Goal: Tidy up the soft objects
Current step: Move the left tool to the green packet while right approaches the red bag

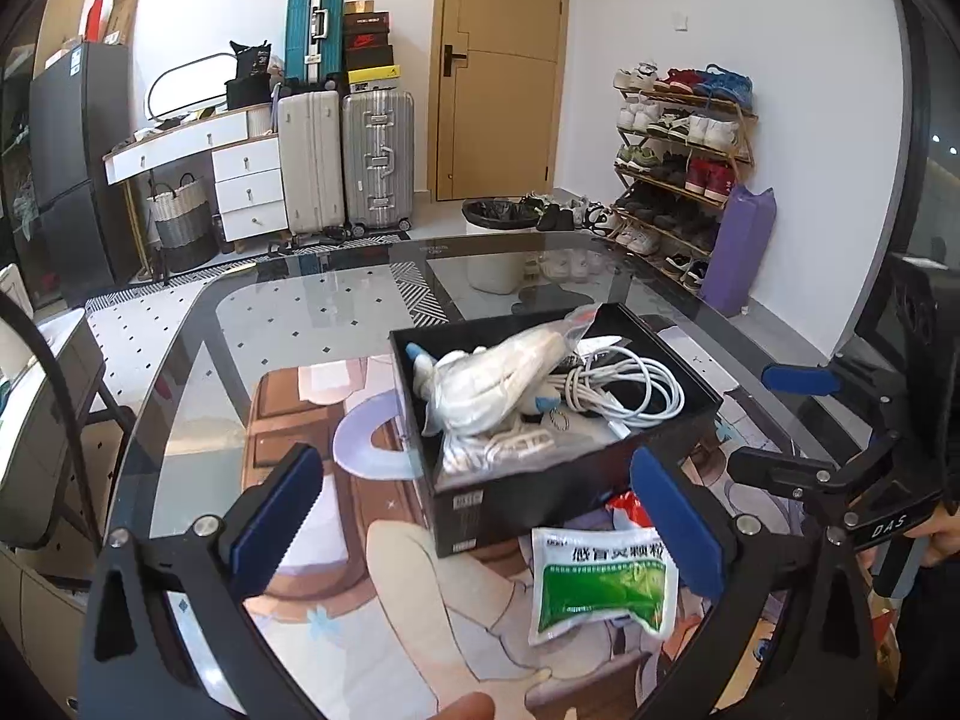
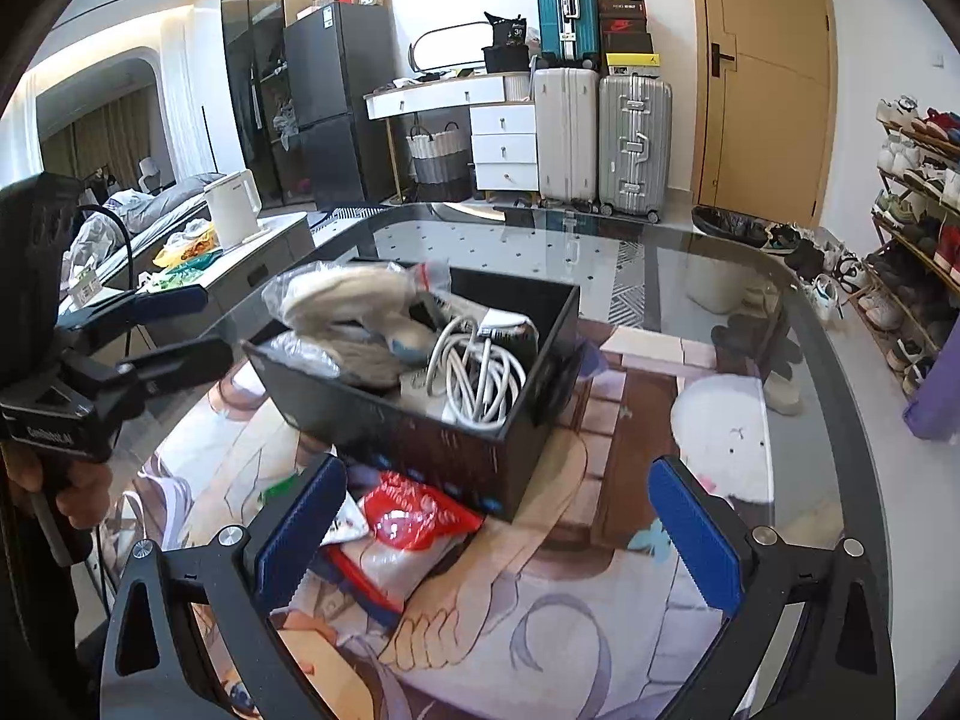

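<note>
Soft objects are gathered in and around an open black rectangular cardboard box point(image 1: 558, 474) that stands on a glass-topped table point(image 1: 288, 324) laid over a printed cartoon mat. In the left wrist view, the left gripper point(image 1: 477, 516) is held above the table with its blue-padded jaws spread wide and nothing between them. Inside the box, toward its left side, a white fabric bundle wrapped in clear plastic point(image 1: 498, 384) is seen, and to its right a coiled white cable point(image 1: 630, 390) is lodged. Just in front of the box, near the right jaw, a green and white sealed medicine sachet point(image 1: 603, 585) lies flat on the table, and behind it a red and white plastic packet point(image 1: 627, 507) is partly hidden against the box wall. At the far right of this view the right gripper point(image 1: 780, 420) is held beside the box, jaws parted.

In the right wrist view, the left gripper point(image 2: 201, 324) is seen at the far left, jaws apart, beside the box point(image 2: 420, 438). The right gripper point(image 2: 498, 540) is spread wide and empty above the table point(image 2: 750, 252). The red and white packet point(image 2: 414, 516) lies just right of its left pad, touching the box front. The bundle point(image 2: 354, 300) and cable point(image 2: 480, 378) are blurred but recognisable inside the box.
</note>
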A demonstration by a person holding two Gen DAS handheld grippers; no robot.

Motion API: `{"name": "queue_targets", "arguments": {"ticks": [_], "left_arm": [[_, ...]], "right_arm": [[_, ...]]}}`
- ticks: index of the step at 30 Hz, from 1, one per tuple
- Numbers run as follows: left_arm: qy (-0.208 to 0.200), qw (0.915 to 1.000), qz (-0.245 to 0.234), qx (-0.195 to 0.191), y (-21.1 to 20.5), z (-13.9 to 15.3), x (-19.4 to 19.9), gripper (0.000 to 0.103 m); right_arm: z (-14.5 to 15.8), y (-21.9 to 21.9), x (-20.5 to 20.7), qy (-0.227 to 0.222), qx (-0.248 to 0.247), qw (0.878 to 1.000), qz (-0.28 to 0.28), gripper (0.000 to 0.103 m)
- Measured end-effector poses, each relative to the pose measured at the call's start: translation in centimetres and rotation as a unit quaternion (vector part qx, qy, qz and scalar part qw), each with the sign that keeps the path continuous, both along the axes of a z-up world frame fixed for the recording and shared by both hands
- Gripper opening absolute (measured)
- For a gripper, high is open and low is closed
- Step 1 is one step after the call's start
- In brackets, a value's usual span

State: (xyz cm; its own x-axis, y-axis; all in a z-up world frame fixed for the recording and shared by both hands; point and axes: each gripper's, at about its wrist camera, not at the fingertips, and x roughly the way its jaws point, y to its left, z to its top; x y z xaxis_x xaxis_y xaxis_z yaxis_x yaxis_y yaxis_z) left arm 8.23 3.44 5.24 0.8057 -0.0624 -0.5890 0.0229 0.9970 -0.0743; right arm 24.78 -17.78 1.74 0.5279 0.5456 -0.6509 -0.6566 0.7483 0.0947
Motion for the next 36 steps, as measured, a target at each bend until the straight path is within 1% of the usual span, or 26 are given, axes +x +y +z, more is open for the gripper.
{"name": "queue_targets", "arguments": {"ticks": [4, 12, 18, 21, 26, 31, 36], "left_arm": [[0.002, 1.0000, 0.008, -0.003, -0.1, -0.5, -0.8, 0.103], [0.020, 0.9998, 0.003, 0.008, -1.5, -2.0, -1.3, 0.103], [0.043, 0.9987, -0.025, 0.004, -2.7, -3.0, -1.1, 0.103], [0.060, 0.9969, -0.049, -0.012, -3.1, -3.4, -1.0, 0.103], [0.072, 0.9957, -0.058, -0.003, -3.8, -3.9, -1.0, 0.103], [0.084, 0.9935, -0.076, -0.011, -4.3, -4.3, -1.0, 0.103], [0.097, 0.9920, -0.080, -0.016, -4.7, -5.0, -0.6, 0.103]], "right_arm": [[-0.5, -0.2, -0.4, 0.008, -0.001, 1.000, 0.000, 0.102], [-1.7, -0.2, -0.8, 0.023, -0.012, 1.000, 0.001, 0.102], [-2.3, 0.1, -0.9, 0.029, -0.017, 0.999, 0.002, 0.102], [-2.5, 0.4, -0.9, 0.033, -0.019, 0.999, 0.005, 0.102], [-3.2, 1.0, -0.8, 0.040, -0.029, 0.999, 0.010, 0.102], [-3.4, 1.1, -0.9, 0.042, -0.032, 0.999, 0.010, 0.102], [-3.4, 0.7, -0.7, 0.043, -0.033, 0.999, 0.006, 0.102]]}}
